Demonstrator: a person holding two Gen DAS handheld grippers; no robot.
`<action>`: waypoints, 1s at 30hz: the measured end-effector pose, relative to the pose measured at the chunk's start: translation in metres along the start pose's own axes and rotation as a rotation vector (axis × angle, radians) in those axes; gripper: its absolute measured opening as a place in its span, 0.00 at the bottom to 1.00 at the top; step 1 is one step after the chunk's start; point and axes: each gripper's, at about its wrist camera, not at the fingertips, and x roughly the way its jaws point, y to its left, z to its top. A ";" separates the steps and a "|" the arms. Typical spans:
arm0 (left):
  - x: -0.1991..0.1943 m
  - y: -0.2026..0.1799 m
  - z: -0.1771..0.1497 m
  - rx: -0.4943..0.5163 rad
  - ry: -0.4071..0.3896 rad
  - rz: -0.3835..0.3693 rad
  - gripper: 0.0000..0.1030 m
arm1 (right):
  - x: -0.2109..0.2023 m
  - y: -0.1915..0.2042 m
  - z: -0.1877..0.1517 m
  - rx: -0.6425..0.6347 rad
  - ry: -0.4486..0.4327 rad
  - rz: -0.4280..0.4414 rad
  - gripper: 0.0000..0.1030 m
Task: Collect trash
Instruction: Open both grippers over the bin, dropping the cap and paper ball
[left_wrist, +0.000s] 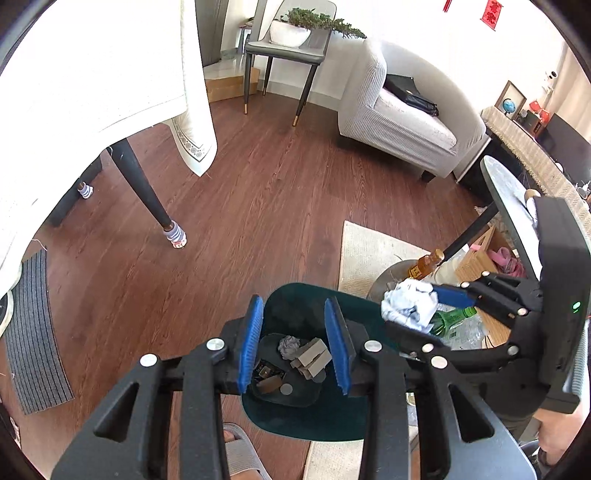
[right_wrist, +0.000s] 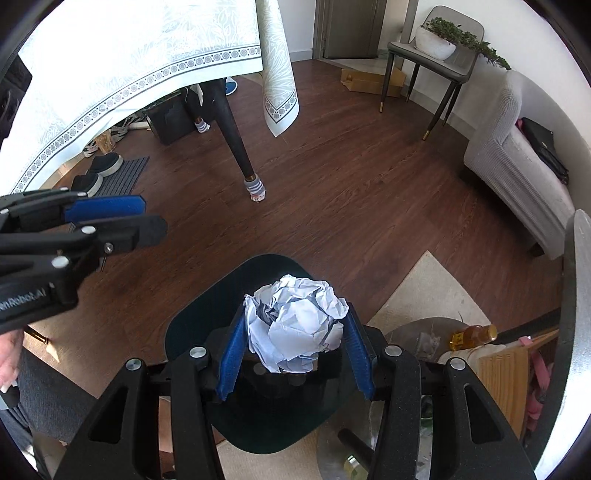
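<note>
Two grippers: right gripper (right_wrist: 293, 345) clamps paper ball (right_wrist: 295, 328); left gripper (left_wrist: 295, 345) fingers apart; only left view shows bin (left_wrist: 284, 306) contents.

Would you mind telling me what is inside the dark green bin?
Inside the bin, a small crumpled paper, folded cardboard pieces and darker scraps lie at the bottom. The left gripper fingers cover part of the contents.

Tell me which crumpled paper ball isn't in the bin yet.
The large white paper ball, clamped in the right gripper above the bin; the small grey ball lies inside.
</note>
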 end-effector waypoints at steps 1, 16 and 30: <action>-0.004 0.000 0.002 -0.003 -0.010 -0.007 0.35 | 0.003 0.002 -0.001 -0.004 0.009 0.001 0.49; -0.037 -0.011 0.014 0.026 -0.071 -0.055 0.19 | 0.055 0.013 -0.027 -0.038 0.157 -0.004 0.49; -0.057 -0.015 0.022 0.025 -0.131 -0.088 0.19 | 0.064 0.009 -0.037 -0.042 0.200 -0.020 0.63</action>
